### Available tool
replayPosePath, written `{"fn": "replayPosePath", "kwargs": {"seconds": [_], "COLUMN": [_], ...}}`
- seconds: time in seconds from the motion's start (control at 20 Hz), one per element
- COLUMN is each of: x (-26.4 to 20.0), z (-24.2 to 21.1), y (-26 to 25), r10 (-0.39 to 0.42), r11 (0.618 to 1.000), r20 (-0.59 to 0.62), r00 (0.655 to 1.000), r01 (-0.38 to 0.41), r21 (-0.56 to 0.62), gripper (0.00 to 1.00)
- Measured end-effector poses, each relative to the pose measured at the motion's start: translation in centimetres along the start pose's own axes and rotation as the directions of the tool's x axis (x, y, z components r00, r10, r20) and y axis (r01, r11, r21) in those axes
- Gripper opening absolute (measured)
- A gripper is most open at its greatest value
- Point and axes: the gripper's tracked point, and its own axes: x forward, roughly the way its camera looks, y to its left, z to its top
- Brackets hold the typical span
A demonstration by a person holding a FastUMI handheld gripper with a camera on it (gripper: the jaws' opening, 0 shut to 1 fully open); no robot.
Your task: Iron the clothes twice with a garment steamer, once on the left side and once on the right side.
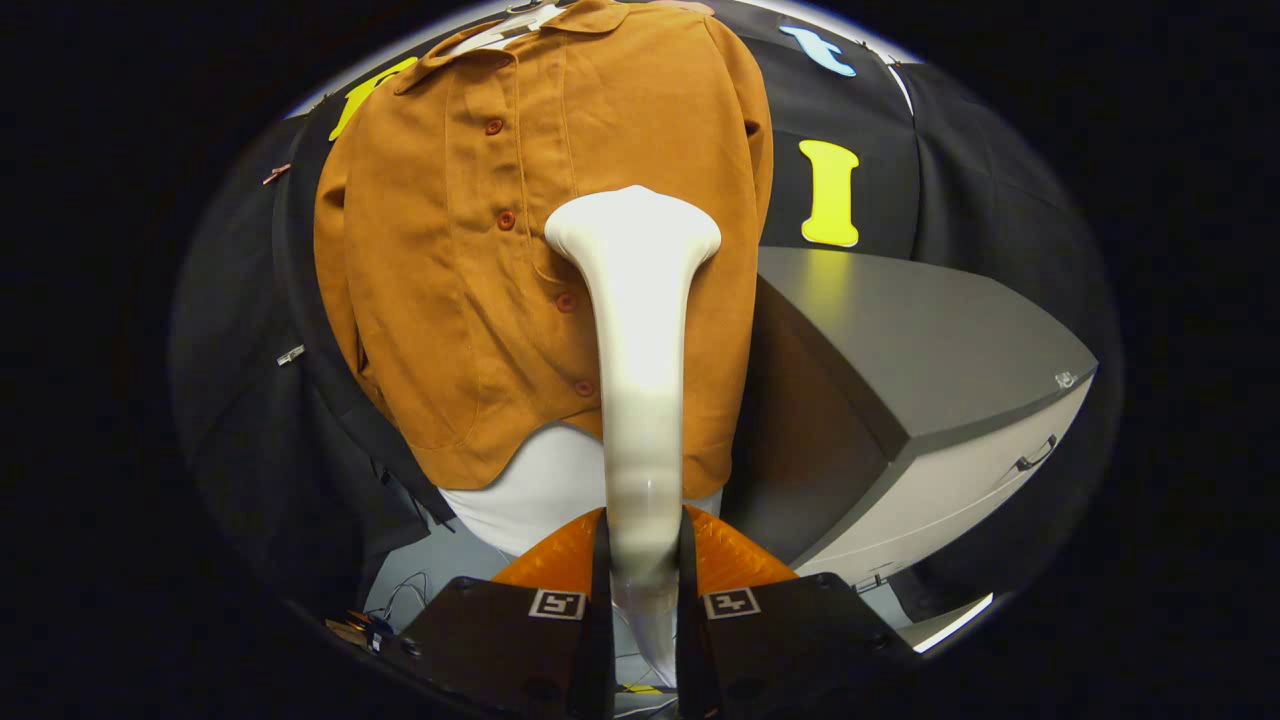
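The jaws were clamped on the white garment steamer [638, 380], its head against the hanging orange shirt [520, 250]. Beside the shirt stood a grey cabinet [900, 360], black cloth behind.

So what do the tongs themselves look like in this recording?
The tongs have two black blocky bodies, each with a small square black-and-white marker on top. Ahead of these sit ribbed orange fingers, wedge-shaped and slightly see-through. Thin loose cables lie below them.
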Motion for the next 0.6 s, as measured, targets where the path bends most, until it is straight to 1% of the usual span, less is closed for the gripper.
{"fn": "replayPosePath", "kwargs": {"seconds": [0.15, 0.35, 0.6], "x": [-1.4, -4.1, -7.7], "z": [-1.0, -1.1, 0.9], "y": [0.1, 0.0, -0.4], "r10": [0.004, 0.009, -0.006], "r11": [1.0, 1.0, 1.0], "r20": [-0.003, 0.035, 0.104], "r00": [1.0, 0.999, 0.995], "r01": [-0.004, -0.008, 0.007], "r21": [0.002, -0.006, -0.001], "gripper": [0.28, 0.28, 0.28]}}
